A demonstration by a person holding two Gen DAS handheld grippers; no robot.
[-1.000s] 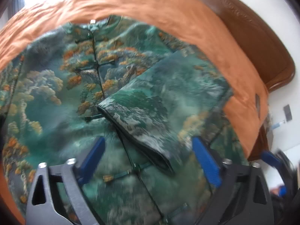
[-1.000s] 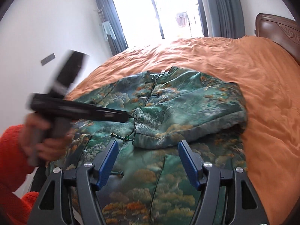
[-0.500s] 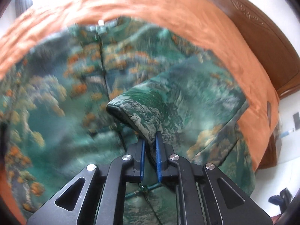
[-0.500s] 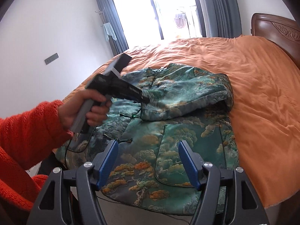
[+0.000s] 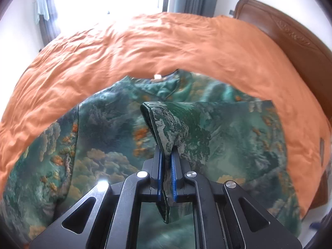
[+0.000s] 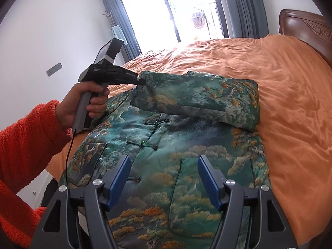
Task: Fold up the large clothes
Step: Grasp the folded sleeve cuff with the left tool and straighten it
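Observation:
A large green jacket (image 6: 170, 145) with a landscape print and knot buttons lies face up on the orange bed. Its right sleeve (image 6: 199, 99) is folded across the chest. My left gripper (image 5: 166, 151) is shut on the sleeve's cuff (image 5: 164, 124) and holds it lifted above the jacket; it also shows in the right wrist view (image 6: 139, 81), gripping the cuff at the jacket's left shoulder. My right gripper (image 6: 164, 176) is open and empty, hovering above the jacket's lower front near a pocket (image 6: 199, 197).
The orange bedspread (image 6: 290, 103) surrounds the jacket. A dark wooden headboard (image 6: 307, 31) stands at the right. A bright window with grey curtains (image 6: 186, 10) is at the far end. The bed's near edge runs below the jacket hem. My orange-sleeved arm (image 6: 27, 141) is at left.
My left gripper closed on the sleeve cuff, lifted it and carried it across the chest toward the jacket's left shoulder. My right gripper pulled back toward the hem, staying open.

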